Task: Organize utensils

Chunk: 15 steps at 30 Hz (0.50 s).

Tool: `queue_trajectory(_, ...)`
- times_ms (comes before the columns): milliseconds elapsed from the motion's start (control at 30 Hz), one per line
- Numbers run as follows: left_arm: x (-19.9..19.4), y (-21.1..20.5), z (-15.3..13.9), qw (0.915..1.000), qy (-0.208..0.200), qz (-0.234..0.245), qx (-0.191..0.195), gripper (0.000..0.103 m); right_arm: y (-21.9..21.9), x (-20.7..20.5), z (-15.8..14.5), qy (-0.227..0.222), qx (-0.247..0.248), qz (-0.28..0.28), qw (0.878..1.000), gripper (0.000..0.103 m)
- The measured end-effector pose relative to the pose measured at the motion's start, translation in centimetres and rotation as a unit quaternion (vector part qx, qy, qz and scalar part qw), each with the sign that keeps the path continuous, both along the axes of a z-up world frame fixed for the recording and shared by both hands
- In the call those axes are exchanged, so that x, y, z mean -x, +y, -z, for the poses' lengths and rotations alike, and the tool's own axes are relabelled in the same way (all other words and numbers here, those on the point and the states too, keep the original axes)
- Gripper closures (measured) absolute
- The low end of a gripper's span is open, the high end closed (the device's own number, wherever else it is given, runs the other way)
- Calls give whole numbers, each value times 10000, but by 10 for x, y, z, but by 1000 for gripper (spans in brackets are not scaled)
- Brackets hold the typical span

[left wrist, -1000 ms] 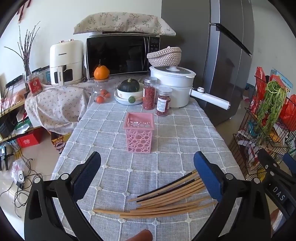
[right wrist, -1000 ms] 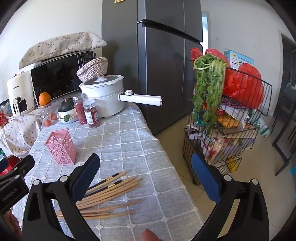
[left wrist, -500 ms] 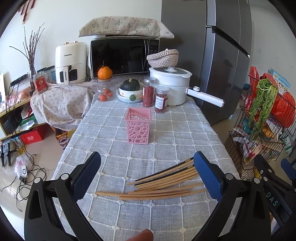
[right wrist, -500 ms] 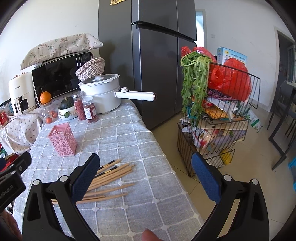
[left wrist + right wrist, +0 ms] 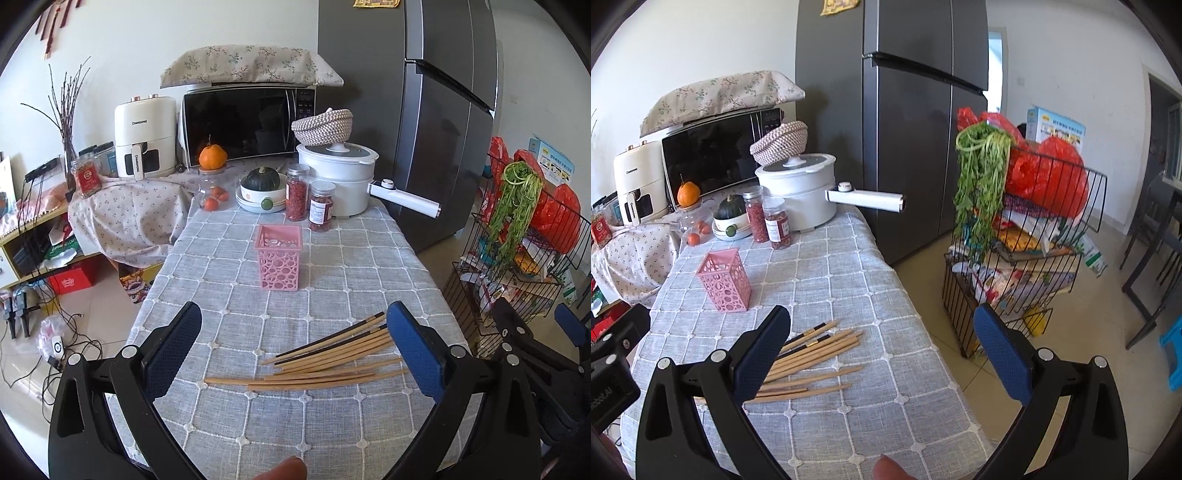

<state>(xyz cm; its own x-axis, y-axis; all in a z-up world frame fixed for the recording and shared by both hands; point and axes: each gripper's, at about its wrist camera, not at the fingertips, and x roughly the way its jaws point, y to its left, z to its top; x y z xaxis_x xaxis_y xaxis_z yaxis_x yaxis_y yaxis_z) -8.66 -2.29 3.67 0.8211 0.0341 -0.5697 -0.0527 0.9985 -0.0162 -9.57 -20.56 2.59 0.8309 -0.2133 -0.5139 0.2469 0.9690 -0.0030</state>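
Observation:
Several wooden chopsticks [image 5: 325,358] lie loose on the grey checked tablecloth [image 5: 236,413], fanned toward the right; the same chopsticks [image 5: 809,354] show in the right wrist view. Beyond them stands an empty pink perforated holder [image 5: 279,258], upright at mid-table, also the pink holder [image 5: 724,280]. My left gripper [image 5: 293,349] hangs open above the near side of the chopsticks, nothing between its blue pads. My right gripper [image 5: 881,350] is open too, over the table's right edge, with the chopsticks by its left finger [image 5: 761,350].
Two spice jars [image 5: 308,201], a white pot with a long handle [image 5: 343,184], a bowl with a green squash [image 5: 262,190] and a jar topped by an orange [image 5: 212,173] crowd the far end. A wire rack [image 5: 1015,258] stands right of the table, a fridge [image 5: 905,122] behind.
Both grippers have pulled back and risen, so the chopsticks and holder sit farther off and more of the near cloth shows. Nothing on the table moved.

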Motion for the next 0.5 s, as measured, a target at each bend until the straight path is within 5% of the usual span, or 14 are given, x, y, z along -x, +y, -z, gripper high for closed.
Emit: queue_trajectory(500, 10, 13, -19, 9997, -198, -147, 35, 7, 12, 9, -20, -156, 85, -21, 9998, 6)
